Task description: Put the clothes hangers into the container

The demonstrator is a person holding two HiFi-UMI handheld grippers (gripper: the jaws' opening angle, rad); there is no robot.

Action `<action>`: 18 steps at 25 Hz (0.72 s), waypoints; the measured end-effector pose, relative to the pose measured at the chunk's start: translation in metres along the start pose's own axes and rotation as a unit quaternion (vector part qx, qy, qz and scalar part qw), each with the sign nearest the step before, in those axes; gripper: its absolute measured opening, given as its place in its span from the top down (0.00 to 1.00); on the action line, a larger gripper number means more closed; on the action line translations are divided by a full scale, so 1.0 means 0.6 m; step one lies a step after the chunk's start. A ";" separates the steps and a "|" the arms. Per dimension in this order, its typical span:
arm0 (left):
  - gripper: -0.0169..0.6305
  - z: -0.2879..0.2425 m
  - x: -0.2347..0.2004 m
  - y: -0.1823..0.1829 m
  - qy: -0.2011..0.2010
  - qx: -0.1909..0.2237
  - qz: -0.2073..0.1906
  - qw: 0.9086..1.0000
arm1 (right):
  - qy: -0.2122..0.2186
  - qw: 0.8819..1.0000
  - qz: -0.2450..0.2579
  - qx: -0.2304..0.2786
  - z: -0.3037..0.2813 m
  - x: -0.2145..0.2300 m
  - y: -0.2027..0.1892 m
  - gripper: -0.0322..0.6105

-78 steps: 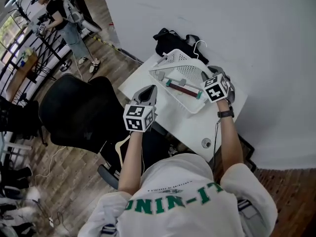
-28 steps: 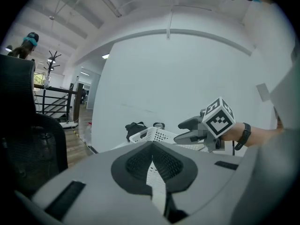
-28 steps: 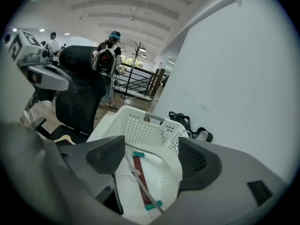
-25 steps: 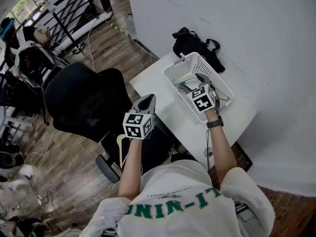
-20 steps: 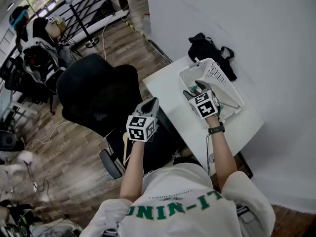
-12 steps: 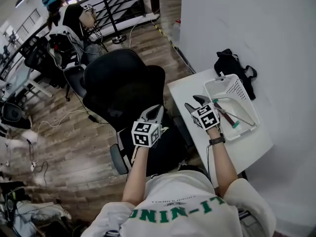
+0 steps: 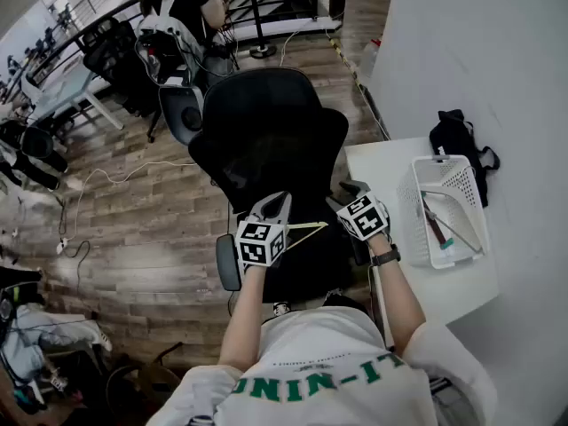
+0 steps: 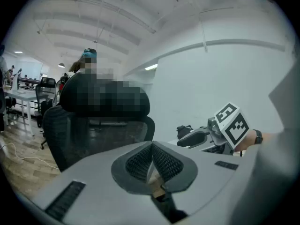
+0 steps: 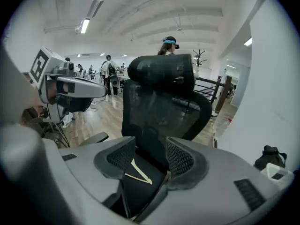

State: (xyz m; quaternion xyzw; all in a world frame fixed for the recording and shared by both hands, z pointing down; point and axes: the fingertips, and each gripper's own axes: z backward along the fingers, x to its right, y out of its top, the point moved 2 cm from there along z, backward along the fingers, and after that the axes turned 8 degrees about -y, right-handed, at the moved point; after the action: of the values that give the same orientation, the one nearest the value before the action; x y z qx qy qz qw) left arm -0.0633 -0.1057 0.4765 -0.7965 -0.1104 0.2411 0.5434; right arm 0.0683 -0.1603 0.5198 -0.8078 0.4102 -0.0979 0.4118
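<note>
One wooden hanger (image 7: 306,229) is seen lying on the black chair's seat (image 7: 311,269), not yet in the white basket (image 7: 410,204). It is judged light, stiff and smooth, so a hold on one straight arm near the middle, where it would balance, is advised.

The right tongs (image 7: 348,190) are held at its 1 o'clock. Their jaws stand apart after having just been narrowed, and the hanger is framed in their gap, untouched. The left tongs (image 7: 279,202), at its 9 o'clock end, are closed tip to tip; a wood-coloured blur behind the pads cannot be identified.

At 3 o'clock the basket stands on the bench (image 7: 382,162), with other hangers (image 7: 437,227) already laid inside.
</note>
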 end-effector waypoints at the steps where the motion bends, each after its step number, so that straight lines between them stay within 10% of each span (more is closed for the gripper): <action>1: 0.95 0.012 -0.013 -0.009 0.009 -0.002 0.005 1.000 | 0.009 1.000 0.004 -0.003 -0.011 -0.015 0.001 0.60; 18: 0.95 0.049 -0.186 -0.251 0.126 -0.068 0.137 0.980 | 0.166 0.980 0.000 -0.108 -0.290 -0.222 -0.161 0.60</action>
State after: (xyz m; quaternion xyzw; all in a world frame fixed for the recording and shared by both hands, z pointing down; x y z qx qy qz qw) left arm -0.1610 -0.0725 0.6355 -0.8631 0.0530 0.2031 0.4594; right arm -0.0473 -0.1317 0.7274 -0.8200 0.4809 -0.1862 0.2483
